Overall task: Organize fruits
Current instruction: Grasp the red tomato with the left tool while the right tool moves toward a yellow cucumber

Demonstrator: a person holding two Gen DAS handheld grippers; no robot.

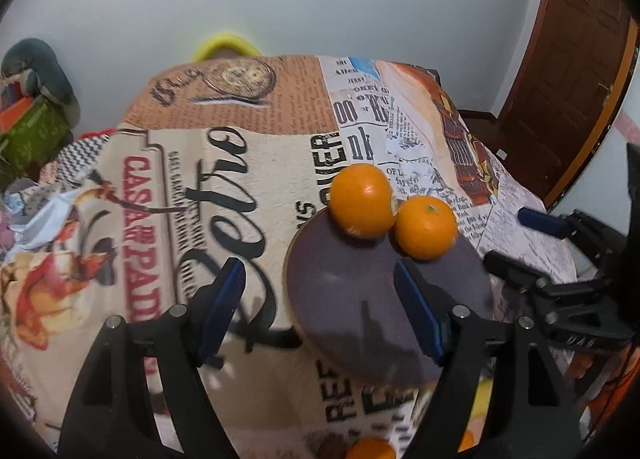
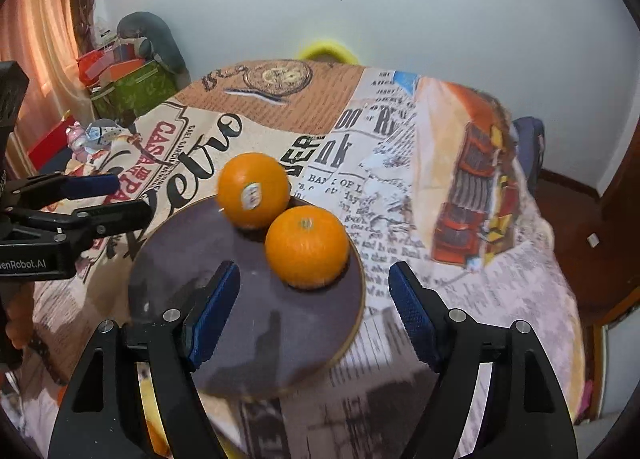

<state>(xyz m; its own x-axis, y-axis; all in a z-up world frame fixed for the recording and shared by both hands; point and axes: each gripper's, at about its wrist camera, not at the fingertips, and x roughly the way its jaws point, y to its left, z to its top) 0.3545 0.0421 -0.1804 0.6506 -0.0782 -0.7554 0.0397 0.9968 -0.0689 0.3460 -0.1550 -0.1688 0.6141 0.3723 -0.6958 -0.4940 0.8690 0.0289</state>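
Both grippers wide open, holding nothing
left gripper (image 1: 320,279) and right gripper (image 2: 314,283) hang over plate (image 2: 248,339); sticker on far orange (image 2: 253,189) shows only in right view

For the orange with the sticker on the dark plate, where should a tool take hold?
Grip the stickered orange across its widest middle, coming from above at its left and far sides, which are free; the second orange crowds its near right side.
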